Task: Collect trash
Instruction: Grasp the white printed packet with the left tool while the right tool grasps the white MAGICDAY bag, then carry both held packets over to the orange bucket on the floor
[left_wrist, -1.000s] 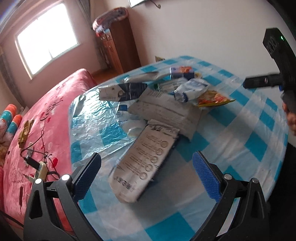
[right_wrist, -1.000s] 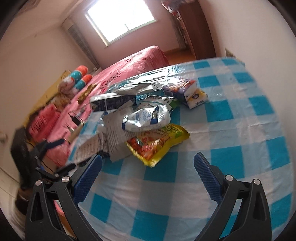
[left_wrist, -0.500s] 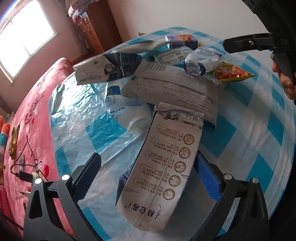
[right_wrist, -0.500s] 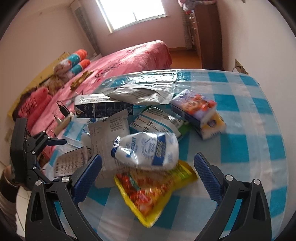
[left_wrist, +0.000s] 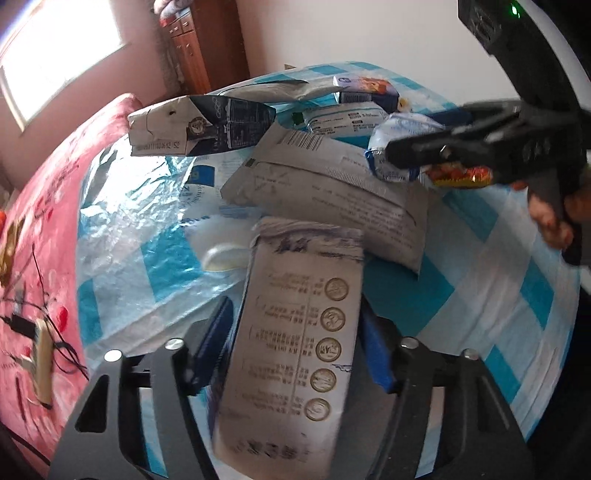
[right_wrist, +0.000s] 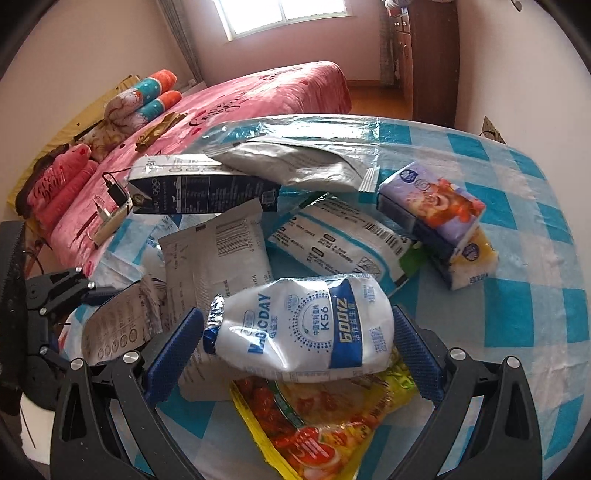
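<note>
Your left gripper (left_wrist: 295, 350), its jaws just closing, clamps the grey wrapper (left_wrist: 295, 354), while your right gripper (right_wrist: 295, 354) stands spread around the white pouch (right_wrist: 303, 328).

Your left gripper (left_wrist: 295, 354) has just been closing its jaws on a grey printed pouch (left_wrist: 295, 354) with a column of round seals; both blue pads press its sides. Beyond it lies a larger grey packet (left_wrist: 325, 188), with a dark milk carton (left_wrist: 199, 127) far left. Your right gripper (left_wrist: 461, 144) reaches in from the right over a white-and-blue bag (left_wrist: 402, 144). All rest on the blue-checked tablecloth (left_wrist: 498, 280).
</note>
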